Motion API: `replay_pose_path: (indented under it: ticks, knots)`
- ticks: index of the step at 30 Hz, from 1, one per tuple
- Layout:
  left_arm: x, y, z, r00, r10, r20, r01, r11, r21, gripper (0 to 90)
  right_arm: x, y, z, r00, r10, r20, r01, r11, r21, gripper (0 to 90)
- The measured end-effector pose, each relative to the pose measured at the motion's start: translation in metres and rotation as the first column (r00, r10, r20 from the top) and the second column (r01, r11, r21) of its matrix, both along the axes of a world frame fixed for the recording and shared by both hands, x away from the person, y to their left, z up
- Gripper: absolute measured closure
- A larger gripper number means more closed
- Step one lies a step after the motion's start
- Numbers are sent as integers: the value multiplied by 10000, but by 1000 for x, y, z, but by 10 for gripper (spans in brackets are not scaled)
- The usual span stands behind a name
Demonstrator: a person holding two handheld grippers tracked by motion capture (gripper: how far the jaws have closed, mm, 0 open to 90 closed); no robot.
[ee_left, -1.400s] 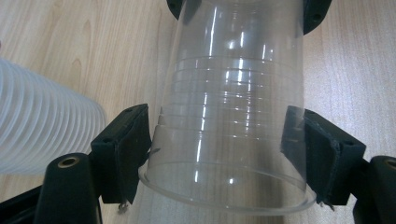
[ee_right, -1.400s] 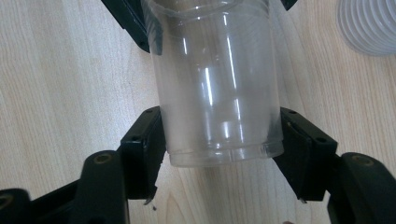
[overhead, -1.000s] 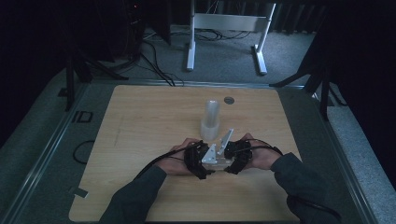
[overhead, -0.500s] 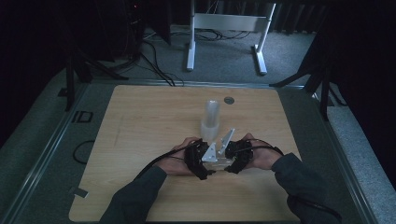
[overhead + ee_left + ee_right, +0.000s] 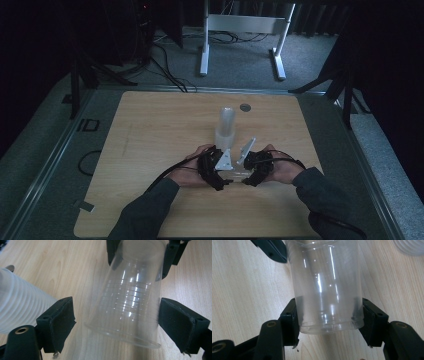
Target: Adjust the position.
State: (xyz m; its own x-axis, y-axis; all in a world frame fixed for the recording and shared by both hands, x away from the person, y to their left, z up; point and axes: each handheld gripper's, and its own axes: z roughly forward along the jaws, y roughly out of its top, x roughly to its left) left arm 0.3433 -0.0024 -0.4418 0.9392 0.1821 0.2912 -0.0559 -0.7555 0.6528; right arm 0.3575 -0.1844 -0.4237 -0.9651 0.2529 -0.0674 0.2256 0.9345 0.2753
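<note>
From the high view, a person's two forearms reach onto a wooden table (image 5: 150, 130). The left gripper (image 5: 218, 175) and right gripper (image 5: 248, 176) face each other, tips nearly meeting, with a clear plastic cup (image 5: 235, 174) lying between them. Just beyond the grippers stands a tall stack of cups (image 5: 226, 125), and farther off a small grey disc (image 5: 244, 107).

In the left gripper view, the cup (image 5: 130, 300) lies on its side, rim toward the camera. The left gripper (image 5: 116, 317) has just been opening its jaws; the pads now stand clear on either side of the rim, with a wide gap on the left and the right pad close to the wall. The stack (image 5: 20, 307) sits just outside the left jaw. The other gripper's jaws pinch the cup's far end.

In the right gripper view, the right gripper (image 5: 329, 320) clamps the cup (image 5: 325, 285) by its base, both pads pressed on the walls.

The step looks like a handover to the right gripper. To do it well, the left should draw straight back without brushing the rim, while the right keeps a light, even squeeze so the thin wall does not buckle.
</note>
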Motion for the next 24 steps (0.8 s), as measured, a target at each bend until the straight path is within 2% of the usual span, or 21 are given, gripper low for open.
replay_pose_path:
  ticks: [8,10,13,16,17,20,21,24]
  knots:
    - [1,3,5,9996,174,212,-164,9987,-473,178,3,-9,-4,9979,-641,26,641,9979,71,416]
    - [2,6,7,9994,284,177,-268,9960,-853,190,6,-16,-5,9947,-1023,69,1021,9945,213,416]
    - [4,8,8,9989,432,171,-414,9949,-925,198,8,-23,-6,9901,-1402,89,1398,9895,358,416]
    - [4,8,8,9989,442,153,-425,9945,-956,206,8,-26,-7,9882,-1532,86,1528,9876,359,417]
    - [5,9,8,9985,536,133,-519,9930,-1062,208,9,-32,-8,9825,-1863,75,1858,9816,451,416]
    - [7,10,8,9982,601,60,-590,9910,-1204,213,11,-38,-9,9750,-2220,124,2211,9739,507,417]
    - [7,10,8,9982,601,60,-590,9910,-1204,218,11,-38,-9,9750,-2220,124,2211,9739,507,417]
    - [8,12,8,9975,698,-78,-702,9881,-1370,220,14,-46,-11,9608,-2769,141,2756,9594,594,417]
